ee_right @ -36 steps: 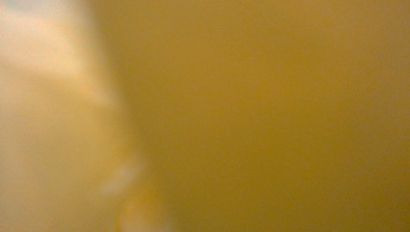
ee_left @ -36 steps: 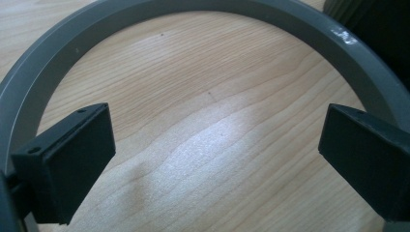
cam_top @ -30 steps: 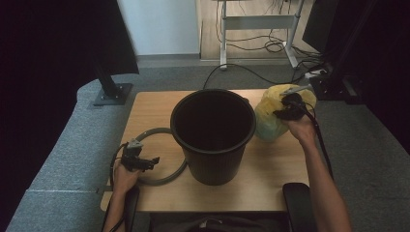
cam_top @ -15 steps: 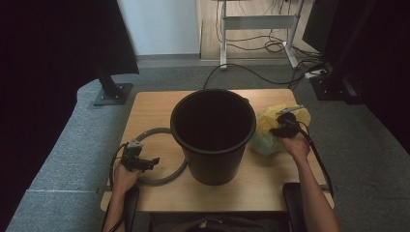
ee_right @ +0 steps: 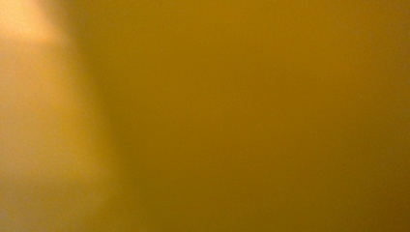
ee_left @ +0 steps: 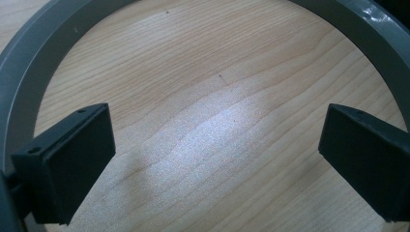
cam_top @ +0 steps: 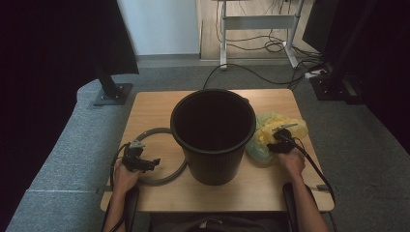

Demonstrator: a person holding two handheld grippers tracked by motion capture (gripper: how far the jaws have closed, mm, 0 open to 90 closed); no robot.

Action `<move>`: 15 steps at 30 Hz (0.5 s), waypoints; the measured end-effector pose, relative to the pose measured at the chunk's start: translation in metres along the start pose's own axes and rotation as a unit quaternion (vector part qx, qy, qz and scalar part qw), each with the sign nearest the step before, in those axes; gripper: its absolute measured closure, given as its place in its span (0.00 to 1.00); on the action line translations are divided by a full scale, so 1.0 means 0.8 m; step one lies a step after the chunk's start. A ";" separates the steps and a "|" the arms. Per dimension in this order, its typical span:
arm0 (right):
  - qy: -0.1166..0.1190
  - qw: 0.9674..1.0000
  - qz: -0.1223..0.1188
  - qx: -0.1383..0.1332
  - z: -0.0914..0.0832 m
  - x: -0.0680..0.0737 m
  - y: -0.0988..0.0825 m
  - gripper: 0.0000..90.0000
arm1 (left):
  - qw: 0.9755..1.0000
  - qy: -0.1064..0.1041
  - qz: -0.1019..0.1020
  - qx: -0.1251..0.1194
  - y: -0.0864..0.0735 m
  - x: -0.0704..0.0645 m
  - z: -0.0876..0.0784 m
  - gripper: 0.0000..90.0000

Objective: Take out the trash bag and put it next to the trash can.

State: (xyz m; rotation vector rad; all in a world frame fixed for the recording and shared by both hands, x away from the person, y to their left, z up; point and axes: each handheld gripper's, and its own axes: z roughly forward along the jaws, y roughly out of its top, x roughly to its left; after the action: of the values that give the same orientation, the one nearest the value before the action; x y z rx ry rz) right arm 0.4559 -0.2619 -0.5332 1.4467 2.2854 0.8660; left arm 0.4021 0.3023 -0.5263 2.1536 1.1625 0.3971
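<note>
High view: crumpled yellow-green plastic bag [cam_top: 278, 133] at centre right on the wooden desk [cam_top: 154, 108], beside the black plastic bucket [cam_top: 212, 133]; right claw [cam_top: 276, 143] buried in it, jaws just opening, grip unclear. Left gripper view: left claw [ee_left: 212, 150] released over the grey plastic ring [ee_left: 29, 58]. Right gripper view: yellow bag blur.

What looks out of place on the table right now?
The yellow plastic bag lies crumpled on the table beside the black bucket rather than lining it, and the grey ring lies loose on the bucket's other side.
</note>
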 end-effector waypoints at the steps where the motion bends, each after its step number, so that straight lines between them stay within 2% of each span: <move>1: -0.001 1.000 0.003 -0.002 0.003 0.000 0.002 0.72 | 1.000 -0.001 -0.002 0.001 0.000 0.001 0.000 0.00; 6: -0.013 1.000 0.000 -0.003 0.016 0.000 0.016 0.71 | 1.000 -0.002 0.000 0.003 0.000 0.000 0.001 0.00; 7: -0.025 1.000 0.001 -0.005 0.024 0.001 0.025 0.69 | 1.000 -0.001 0.002 0.004 0.000 -0.001 0.001 0.00; 12: -0.041 0.999 0.012 -0.012 0.040 -0.002 0.043 0.62 | 1.000 -0.001 0.003 0.003 0.000 -0.001 0.000 0.00; 13: -0.062 0.998 0.015 -0.009 0.046 -0.001 0.050 0.54 | 1.000 0.000 0.005 0.003 0.000 -0.001 0.000 0.00; 15: -0.066 0.998 0.011 0.000 0.049 -0.003 0.056 0.44 | 1.000 0.001 0.007 0.004 0.000 -0.002 0.001 0.00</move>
State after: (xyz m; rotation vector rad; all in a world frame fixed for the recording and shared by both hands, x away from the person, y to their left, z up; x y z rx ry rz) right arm 0.5099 -0.2372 -0.5355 1.4864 2.1774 0.7533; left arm 0.4018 0.3008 -0.5269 2.1709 1.1526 0.4021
